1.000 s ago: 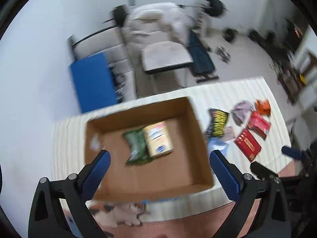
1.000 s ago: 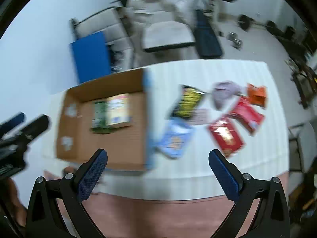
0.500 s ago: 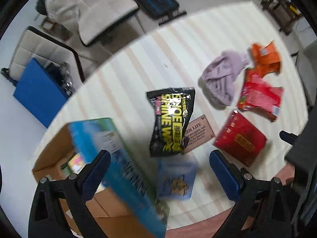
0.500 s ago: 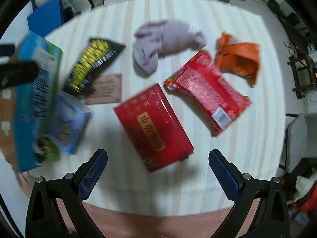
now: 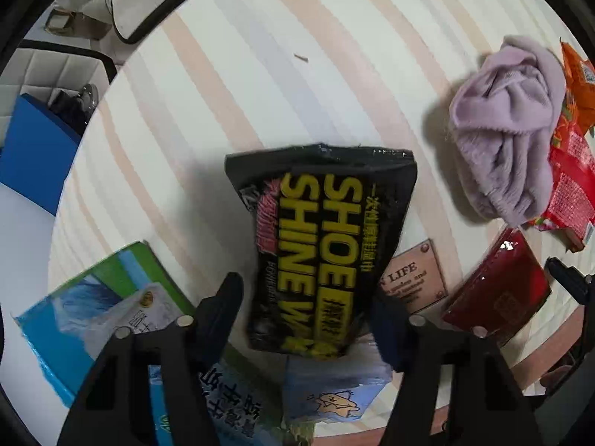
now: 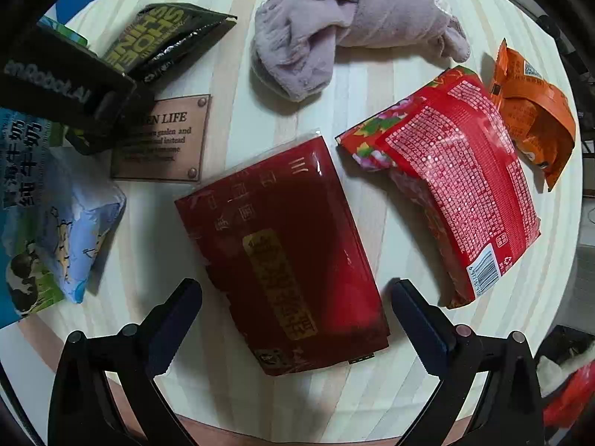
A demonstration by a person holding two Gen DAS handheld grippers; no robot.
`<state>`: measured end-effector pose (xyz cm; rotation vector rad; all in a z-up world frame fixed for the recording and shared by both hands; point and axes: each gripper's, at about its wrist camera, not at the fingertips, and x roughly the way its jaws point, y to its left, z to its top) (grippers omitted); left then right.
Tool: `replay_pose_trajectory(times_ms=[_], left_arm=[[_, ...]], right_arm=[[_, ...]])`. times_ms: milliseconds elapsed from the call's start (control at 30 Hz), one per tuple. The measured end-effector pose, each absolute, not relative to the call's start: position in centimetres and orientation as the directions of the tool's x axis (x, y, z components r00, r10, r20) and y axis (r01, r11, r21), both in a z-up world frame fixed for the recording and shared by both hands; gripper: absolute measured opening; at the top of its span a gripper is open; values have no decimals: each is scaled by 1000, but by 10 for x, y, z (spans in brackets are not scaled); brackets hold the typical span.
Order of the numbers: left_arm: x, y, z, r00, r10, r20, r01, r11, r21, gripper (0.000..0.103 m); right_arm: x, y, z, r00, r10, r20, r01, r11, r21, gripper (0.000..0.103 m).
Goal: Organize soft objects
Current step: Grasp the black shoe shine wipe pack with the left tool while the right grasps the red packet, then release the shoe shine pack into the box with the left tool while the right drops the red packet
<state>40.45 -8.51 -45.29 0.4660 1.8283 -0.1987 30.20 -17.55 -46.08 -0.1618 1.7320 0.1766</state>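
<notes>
The left gripper (image 5: 308, 297) sits at the bottom middle of its picture and points steeply down. Its jaws have just been closing, and the black pack (image 5: 327, 245) is between them. The right gripper (image 6: 297, 304) sits at the bottom of its picture, pointing straight down with jaws wide apart.

I count two red packs on the surface: one dark red flat pack (image 6: 286, 256) at centre and one bright red printed bag (image 6: 457, 189) at three o'clock from it. I see one orange packet (image 6: 531, 111) at two o'clock, one lilac cloth (image 6: 334, 26) at twelve, one black shoe-shine pack (image 5: 327, 252) at ten, one light blue pack (image 6: 81, 230) at nine, and one brown plaque (image 6: 163, 141) near it. One blue printed box (image 5: 108, 312) stands at the far left. Two grippers are visible.
</notes>
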Motion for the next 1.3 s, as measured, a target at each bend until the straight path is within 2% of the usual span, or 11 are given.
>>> replay_pose_trajectory(times_ms=[33,100,200,233,300,500,767,967,1167,1300], left_arm=[[403,-84,-453,-248,198,-948,401,912,85,50],[399,-81,-453,-244,188,-951,384,920,83,45],[391,-77,-451,-218,185,-958,367,925,95,40],[388,-75,-451,-210,189,-959,368,924,102,39],[376,-76,-446,-195,188,-963,367,924,106,38],[354,-74,-418,-147,155,-977,339,936,98,36],[321,-46,-323,3,4,-1000,255,967,5,36],[277,8,-238,134,-104,-985,163,983,-81,36],[246,83,-205,208,-106,-972,58,994,-96,36],[241,136,-189,235,-72,-969,-20,997,-79,36]], right_arm=[[302,-176,-461,-163,-24,-986,-202,979,10,100],[302,-173,-459,-154,-51,-987,-197,980,-20,89],[301,-169,-455,-145,-49,-988,-176,984,-23,77],[300,-169,-454,-145,-48,-988,-170,985,-23,76],[299,-170,-450,-142,-47,-989,-154,988,-24,65],[289,-177,-434,-140,-26,-990,-94,995,-13,49],[273,-181,-364,-80,110,-991,30,994,108,48],[260,-157,-283,19,208,-978,12,978,208,48],[247,-91,-226,74,323,-943,-62,946,319,48],[254,-46,-211,84,361,-929,-99,930,353,48]])
